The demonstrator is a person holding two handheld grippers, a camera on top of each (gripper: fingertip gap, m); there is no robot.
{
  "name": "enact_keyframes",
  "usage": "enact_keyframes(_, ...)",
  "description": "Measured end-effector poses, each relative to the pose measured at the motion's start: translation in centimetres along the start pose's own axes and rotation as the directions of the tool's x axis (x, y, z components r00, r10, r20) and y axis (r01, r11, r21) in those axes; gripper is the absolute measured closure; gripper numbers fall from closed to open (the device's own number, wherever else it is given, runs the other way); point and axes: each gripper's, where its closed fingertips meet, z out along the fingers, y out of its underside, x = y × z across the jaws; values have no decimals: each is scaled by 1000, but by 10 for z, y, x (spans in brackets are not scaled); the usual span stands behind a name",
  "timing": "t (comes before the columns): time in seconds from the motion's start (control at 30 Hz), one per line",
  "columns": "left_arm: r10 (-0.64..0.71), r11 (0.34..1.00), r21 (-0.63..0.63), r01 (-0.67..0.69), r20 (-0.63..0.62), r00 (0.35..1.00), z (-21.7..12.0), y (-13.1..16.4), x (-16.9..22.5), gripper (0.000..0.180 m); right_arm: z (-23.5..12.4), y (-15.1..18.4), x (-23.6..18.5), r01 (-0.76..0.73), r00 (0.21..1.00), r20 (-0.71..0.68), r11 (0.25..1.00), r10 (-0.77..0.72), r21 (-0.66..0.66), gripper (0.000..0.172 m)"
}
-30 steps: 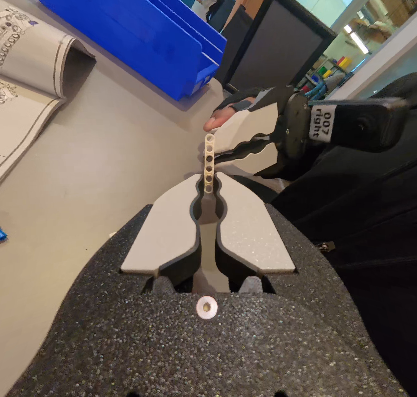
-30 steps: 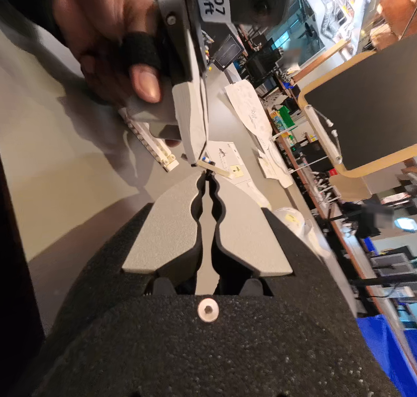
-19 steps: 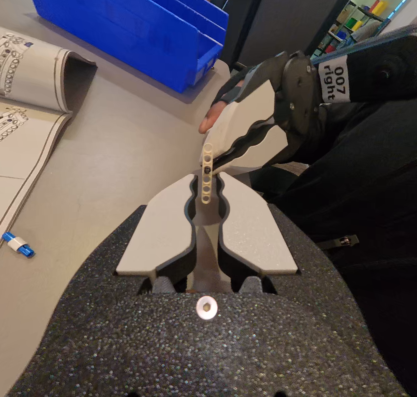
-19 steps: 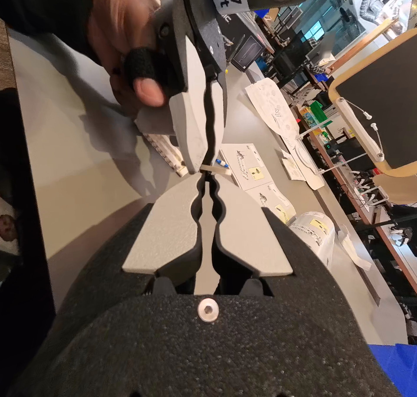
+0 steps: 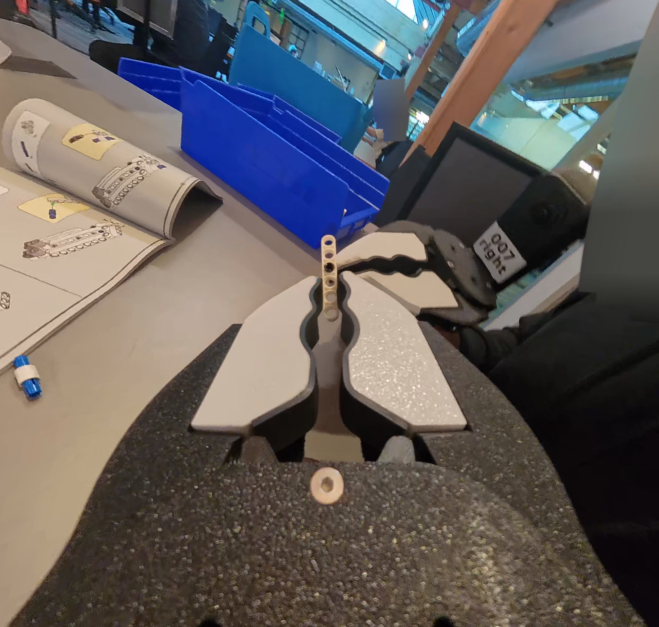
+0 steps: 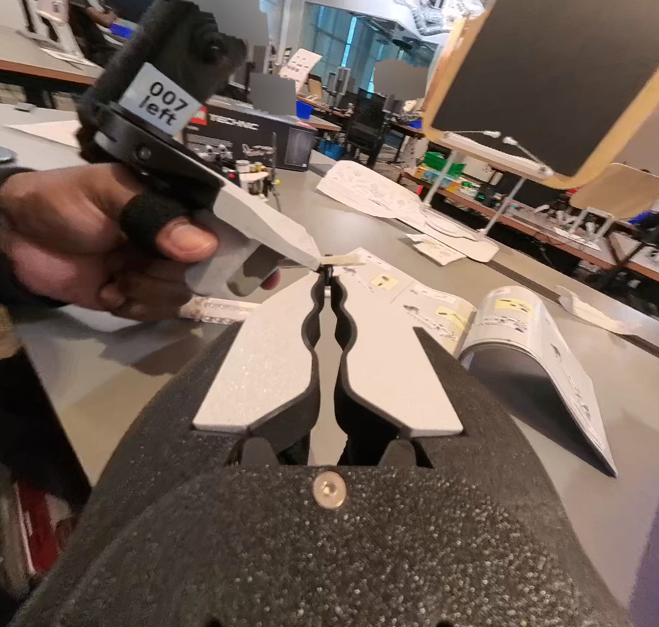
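My left gripper (image 5: 330,282) is shut on a tan beam with a row of holes (image 5: 328,253), which stands up out of its fingertips. My right gripper (image 5: 343,267) meets the beam from the right at its third hole, which looks dark with a small black pin (image 5: 328,265) in it. In the right wrist view my right gripper (image 6: 328,279) is shut on that black pin (image 6: 328,273), just under the beam (image 6: 344,259). The left gripper (image 6: 317,262), held by a hand, comes in from the left there.
Blue bins (image 5: 271,167) stand behind on the grey table (image 5: 142,306). An open instruction booklet (image 5: 89,200) lies at left, with a small blue and white piece (image 5: 26,381) near it. A white studded part (image 6: 221,312) lies under the hand. A black box (image 6: 249,135) and papers (image 6: 374,189) lie farther back. Both grippers' tips are close together, under 4 cm apart.
Both grippers have swung together, so the views have turned and levelled. The beam stays in the left grasp and the right tips stay at its third hole, which has gone dark.
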Motion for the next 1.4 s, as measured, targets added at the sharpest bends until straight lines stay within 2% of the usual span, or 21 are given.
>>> enact_keyframes(0.2, -173, 978, 135, 160, 90, 981, 4, -1, -5, 172, 0, 4, 6, 105, 975, -190, 992, -116, -65, 168)
enact_keyframes(0.4, -230, 958, 198, 206, 106, 967, 6, -1, -4, 172, -3, 6, 8, 107, 968, -221, 991, -124, -85, 168)
enact_keyframes(0.5, -206, 961, 211, 182, 100, 973, 6, -2, 1, 172, -6, 4, 8, -87, 989, -121, 996, 84, -23, 168)
enact_keyframes(0.57, -198, 956, 234, 175, 78, 977, 8, -6, 5, 172, -9, -1, 8, -279, 960, -23, 960, 280, 26, 168)
enact_keyframes(0.63, -228, 945, 250, 209, 48, 973, 11, -8, 9, 172, -12, -3, 9, -368, 930, 12, 929, 368, 44, 168)
enact_keyframes(0.77, -261, 938, 246, 245, 32, 965, 17, -3, 10, 172, -17, 2, 10, -95, 984, -152, 995, 92, -12, 168)
enact_keyframes(0.87, -255, 944, 227, 241, 36, 966, 22, 0, 13, 172, -22, 5, 11, -71, 983, -173, 997, 66, -21, 168)
enact_keyframes(0.97, -296, 931, 227, 285, 12, 955, 27, 0, 14, 172, -27, 6, 14, 101, 959, -259, 991, -119, -85, 168)
enact_keyframes(1.07, -378, 898, 229, 375, -35, 925, 32, 2, 14, 172, -29, 9, 16, 154, 941, -286, 982, -180, -112, 168)
enact_keyframes(1.2, -417, 880, 225, 418, -53, 907, 34, 4, 13, 172, -33, 11, 17, 268, 892, -331, 949, -309, -163, 169)
enact_keyframes(1.27, -405, 886, 228, 404, -44, 913, 33, 4, 12, 172, -34, 12, 17, 283, 883, -339, 944, -325, -169, 168)
enact_keyframes(1.33, -375, 880, 317, 355, 5, 927, 20, -9, -1, 179, -39, 16, 21, 181, 918, -333, 974, -217, -135, 168)
enact_keyframes(1.4, -310, 906, 318, 278, 54, 949, 11, -18, -5, 179, -45, 14, 32, 128, 926, -344, 986, -158, -108, 168)
